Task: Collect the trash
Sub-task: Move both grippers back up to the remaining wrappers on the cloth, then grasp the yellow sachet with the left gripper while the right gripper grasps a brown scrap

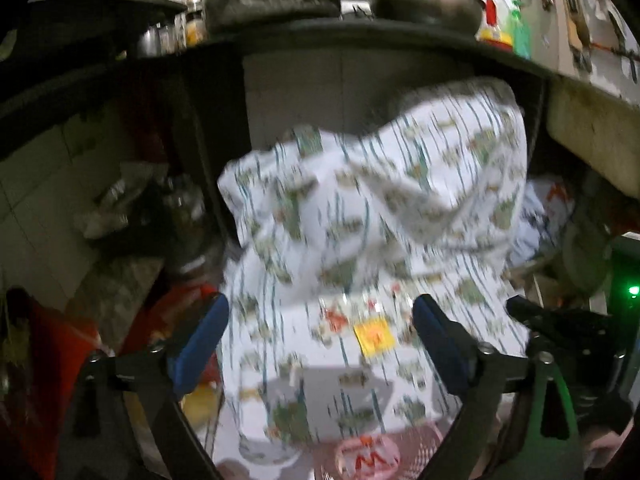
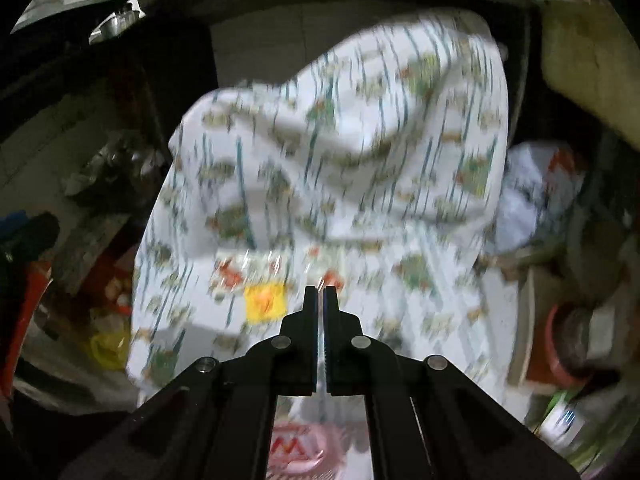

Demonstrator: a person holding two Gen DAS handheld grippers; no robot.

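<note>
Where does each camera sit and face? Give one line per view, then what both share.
Left wrist: on the left hand-held gripper, its blue fingers spread, facing the printed white bag under the dark counter.
Right wrist: on the right hand-held gripper, shut, facing the bag.
Shared: bag, its yellow label.
</note>
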